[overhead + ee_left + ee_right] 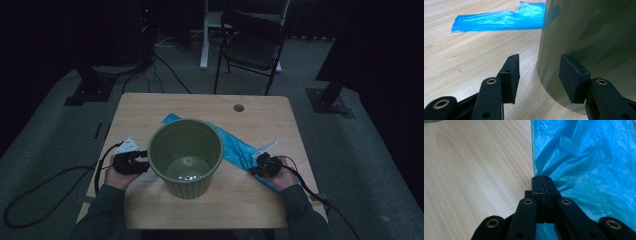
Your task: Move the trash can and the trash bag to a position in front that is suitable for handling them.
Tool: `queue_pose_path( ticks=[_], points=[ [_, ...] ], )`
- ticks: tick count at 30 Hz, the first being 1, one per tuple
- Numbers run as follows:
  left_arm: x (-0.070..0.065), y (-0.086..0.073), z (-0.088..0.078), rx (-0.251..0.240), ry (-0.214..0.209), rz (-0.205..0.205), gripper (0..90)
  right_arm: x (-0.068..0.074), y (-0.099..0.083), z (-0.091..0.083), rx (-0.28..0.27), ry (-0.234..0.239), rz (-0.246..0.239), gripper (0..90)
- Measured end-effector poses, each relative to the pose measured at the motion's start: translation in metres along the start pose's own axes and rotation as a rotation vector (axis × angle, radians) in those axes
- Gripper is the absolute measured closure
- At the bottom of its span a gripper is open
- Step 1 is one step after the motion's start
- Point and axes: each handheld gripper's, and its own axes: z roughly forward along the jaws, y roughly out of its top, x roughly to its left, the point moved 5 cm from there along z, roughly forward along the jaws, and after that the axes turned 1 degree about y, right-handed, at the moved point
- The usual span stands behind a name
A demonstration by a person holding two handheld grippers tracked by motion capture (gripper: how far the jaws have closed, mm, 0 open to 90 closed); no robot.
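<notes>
Right gripper (541, 178) pinches the blue bag's (586, 165) edge (left gripper (539, 75) gapes beside the bin (594, 45)).

Dim lab or studio: wooden counter (260, 120) on grey carpet, folding chair (252, 45) behind it, stand bases flanking, cables.

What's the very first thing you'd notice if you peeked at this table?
A big green bin stands upright and empty in the middle of the wooden table. A bright blue plastic bag lies flat behind it, stretching out to its right. The right gripper is pinched shut on the bag's edge, while the left gripper waits open against the bin's left side.
</notes>
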Motion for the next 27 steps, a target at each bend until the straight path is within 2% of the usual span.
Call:
queue_pose_path(
  ticks=[2,4,9,14,15,16,19,20,21,22,27],
  points=[
    [-0.001,0.000,0.000,0.000,0.000,0.002,51.3,0.001,0.000,0.000,0.000,0.006,-0.004,90.0],
    [-0.003,0.001,0.002,0.000,-0.002,0.008,51.3,0.009,0.000,-0.004,-0.004,0.036,-0.010,90.0],
    [-0.007,0.003,0.004,-0.002,-0.011,0.012,51.3,0.020,-0.002,-0.009,-0.006,0.059,-0.024,90.0],
    [-0.012,0.005,0.007,-0.004,-0.017,0.020,51.2,0.032,-0.007,-0.010,0.020,0.075,-0.051,89.2],
    [-0.015,0.006,0.008,-0.006,-0.021,0.025,51.2,0.033,-0.007,-0.010,0.022,0.076,-0.053,86.7],
    [-0.016,0.007,0.008,-0.008,-0.021,0.027,51.1,0.035,-0.007,-0.012,0.010,0.078,-0.055,77.8],
    [-0.018,0.008,0.010,-0.007,-0.026,0.030,51.1,0.033,-0.001,-0.018,-0.040,0.066,-0.052,66.5],
    [-0.018,0.008,0.010,-0.007,-0.026,0.030,51.1,0.033,-0.001,-0.018,-0.040,0.066,-0.052,66.5],
    [-0.018,0.008,0.011,-0.009,-0.028,0.030,51.1,0.033,0.001,-0.020,-0.058,0.059,-0.045,63.3],
    [-0.018,0.009,0.012,-0.009,-0.030,0.027,51.1,0.029,0.006,-0.021,-0.090,0.040,-0.032,56.5],
    [-0.019,0.010,0.015,-0.013,-0.030,0.022,51.0,0.021,0.014,-0.016,-0.098,0.018,-0.019,51.9]
  ],
)
